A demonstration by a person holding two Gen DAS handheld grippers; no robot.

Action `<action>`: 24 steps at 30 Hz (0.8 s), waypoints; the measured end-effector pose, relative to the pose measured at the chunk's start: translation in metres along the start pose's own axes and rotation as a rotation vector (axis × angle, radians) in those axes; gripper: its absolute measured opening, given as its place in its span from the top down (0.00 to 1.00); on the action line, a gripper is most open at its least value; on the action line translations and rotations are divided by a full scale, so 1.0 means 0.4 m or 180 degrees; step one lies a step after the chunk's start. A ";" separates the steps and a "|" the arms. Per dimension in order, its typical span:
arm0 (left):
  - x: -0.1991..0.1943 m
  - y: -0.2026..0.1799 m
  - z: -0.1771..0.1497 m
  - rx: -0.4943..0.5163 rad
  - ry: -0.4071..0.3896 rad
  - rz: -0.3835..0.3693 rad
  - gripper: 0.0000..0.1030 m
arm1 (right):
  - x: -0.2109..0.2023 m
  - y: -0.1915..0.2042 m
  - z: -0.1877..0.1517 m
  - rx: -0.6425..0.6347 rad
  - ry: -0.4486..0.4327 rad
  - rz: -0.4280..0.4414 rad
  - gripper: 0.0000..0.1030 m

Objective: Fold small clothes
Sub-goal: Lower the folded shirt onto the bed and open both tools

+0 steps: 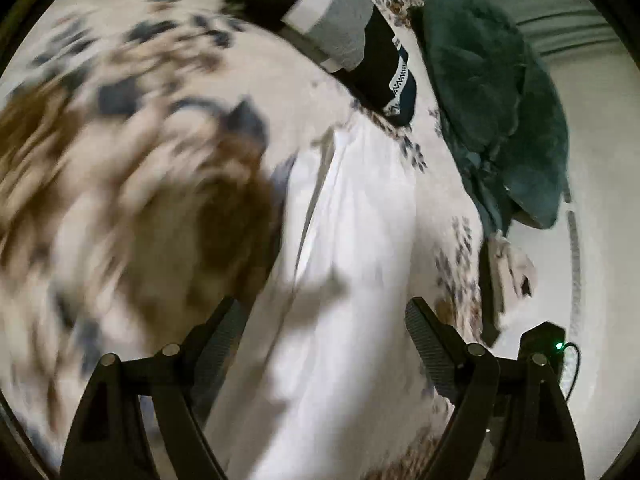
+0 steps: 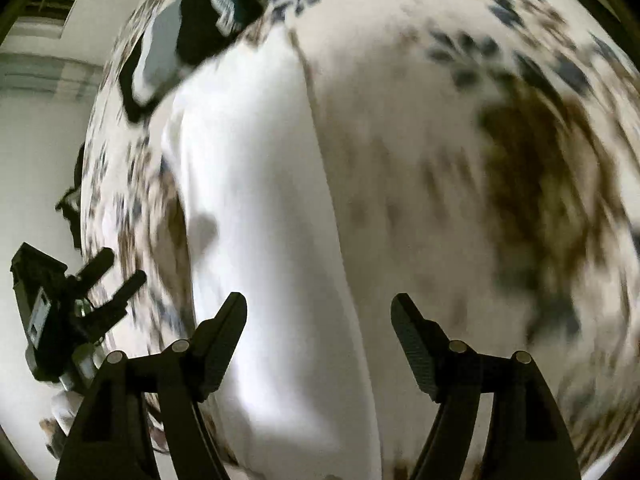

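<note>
A: Two tongs, both spread wide w/ nothing between the pads: left tongs (image 1: pixel 326 320), right tongs (image 2: pixel 318 316). They hang above the bed, not touching any cloth.

B: And the white garment (image 1: pixel 352 216)?

A: It lies just below the tongs on the floral bedsheet (image 1: pixel 132 184), as one long folded strip, approx. flat. I judge this fold as finished, but pics are blurred, so edges I cannot check.

B: What is behind it?

A: One dark folded piece w/ grey and white stripes (image 1: pixel 340 28), touching the far end of the white one. Beside it, one teal heap (image 1: pixel 492 100), not folded, near the bed edge.

B: So what is left?

A: Probably the teal heap. Count: 1 white, 1 dark, 1 teal.
</note>
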State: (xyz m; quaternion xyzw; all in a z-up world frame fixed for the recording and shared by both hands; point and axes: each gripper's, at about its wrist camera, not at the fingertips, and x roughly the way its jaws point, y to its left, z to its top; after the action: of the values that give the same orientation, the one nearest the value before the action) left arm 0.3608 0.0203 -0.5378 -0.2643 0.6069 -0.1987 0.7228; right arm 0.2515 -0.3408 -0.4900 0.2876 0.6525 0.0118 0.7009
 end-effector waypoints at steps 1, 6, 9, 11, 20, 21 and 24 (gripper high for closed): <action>0.034 -0.008 0.034 0.0012 0.0001 0.0034 0.19 | 0.017 -0.003 0.050 0.0022 -0.0009 0.0042 0.26; 0.132 -0.020 0.138 0.0081 -0.0092 0.0036 0.82 | 0.108 -0.005 0.233 0.0197 0.0032 0.0295 0.26; 0.170 -0.010 0.169 0.0027 -0.0037 0.0148 0.95 | 0.159 -0.010 0.297 0.0250 0.0084 0.0469 0.26; 0.173 0.010 0.180 0.0045 -0.0048 0.0311 0.95 | 0.187 -0.019 0.331 0.0283 0.0137 0.0499 0.26; 0.148 0.084 0.223 -0.0352 -0.0028 -0.0280 0.35 | 0.220 -0.034 0.414 0.0185 0.0260 0.0728 0.26; 0.165 0.080 0.226 -0.0356 0.0000 -0.0319 0.29 | 0.224 -0.037 0.422 0.0174 0.0277 0.0764 0.26; 0.232 0.054 0.240 -0.0248 0.0193 -0.0451 0.29 | 0.252 -0.013 0.450 0.0087 0.0340 0.0909 0.26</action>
State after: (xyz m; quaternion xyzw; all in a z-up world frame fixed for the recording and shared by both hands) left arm 0.4715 -0.0055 -0.6111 -0.3283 0.6156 -0.2334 0.6774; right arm 0.4305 -0.3756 -0.5869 0.3860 0.6414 0.1177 0.6525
